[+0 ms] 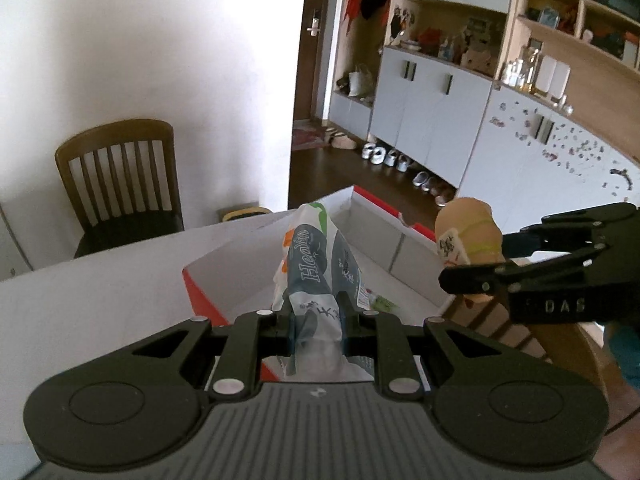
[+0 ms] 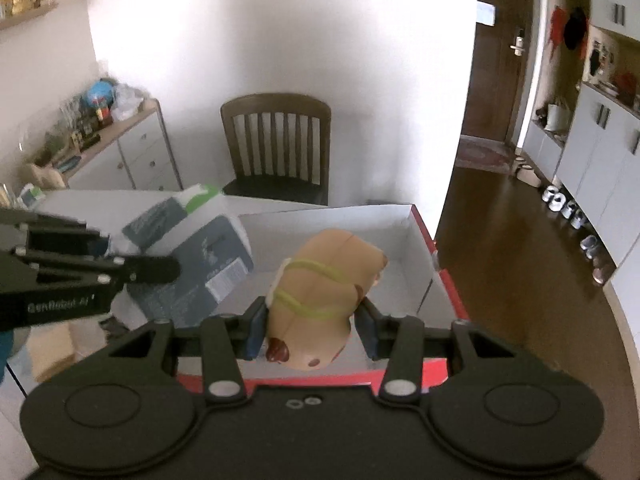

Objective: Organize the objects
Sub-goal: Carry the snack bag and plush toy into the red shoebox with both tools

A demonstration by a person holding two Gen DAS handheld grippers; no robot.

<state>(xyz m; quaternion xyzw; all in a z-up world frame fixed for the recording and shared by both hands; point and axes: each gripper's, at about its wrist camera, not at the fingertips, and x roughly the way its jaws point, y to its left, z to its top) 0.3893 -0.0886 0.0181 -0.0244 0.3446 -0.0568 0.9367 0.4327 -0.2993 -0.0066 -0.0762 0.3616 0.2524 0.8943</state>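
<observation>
My left gripper [image 1: 316, 316] is shut on a grey, white and green tissue pack [image 1: 316, 264] and holds it above a red cardboard box with a white inside [image 1: 416, 248]. My right gripper [image 2: 312, 330] is shut on a tan toy hot dog with a green squiggle [image 2: 324, 284] and holds it over the same box [image 2: 424, 276]. In the left wrist view the right gripper [image 1: 472, 276] and the toy hot dog [image 1: 468, 232] show at the right. In the right wrist view the left gripper [image 2: 160, 270] and the tissue pack [image 2: 200, 256] show at the left.
The box sits on a white table [image 1: 100, 292]. A dark wooden chair [image 2: 276, 144] stands behind it by the white wall. A sideboard with clutter [image 2: 100, 136] is at the left, white cabinets [image 1: 440, 120] and shoes [image 1: 388, 158] at the right.
</observation>
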